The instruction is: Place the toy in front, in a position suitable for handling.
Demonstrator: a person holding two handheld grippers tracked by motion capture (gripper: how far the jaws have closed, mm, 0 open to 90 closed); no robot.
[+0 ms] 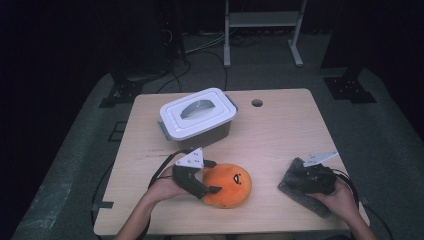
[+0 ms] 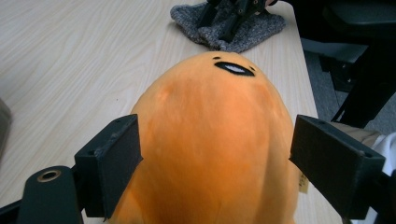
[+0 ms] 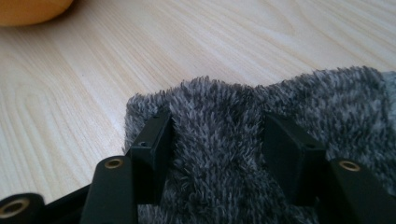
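Two soft things are lying on the bench (image 1: pixel 280 135) in the high view: one orange plush toy (image 1: pixel 229 184) near the front edge and one grey fuzzy cloth (image 1: pixel 300 187) off to its right. One white box (image 1: pixel 197 119) with its lid on is sitting behind them. The left claw (image 1: pixel 209 176) is reaching around the toy, and the right claw (image 1: pixel 314 176) is resting on the cloth.

In the left gripper view, the orange plush toy (image 2: pixel 210 140) is sitting between the spread jaws. The left claw (image 2: pixel 215 168) is released, with one jaw beside each side of the toy and not squeezing yet. The toy looks light and squishy, so I think it is going to dent when pinched. Its round middle looks like the best place to hold.

In the right gripper view, the right claw (image 3: pixel 219 154) is pressing down into the grey fuzzy cloth (image 3: pixel 299 98), jaws apart with a bump of fluff between them. I cannot tell if it is pinching. The cloth looks floppy and light, so it may droop when lifted.
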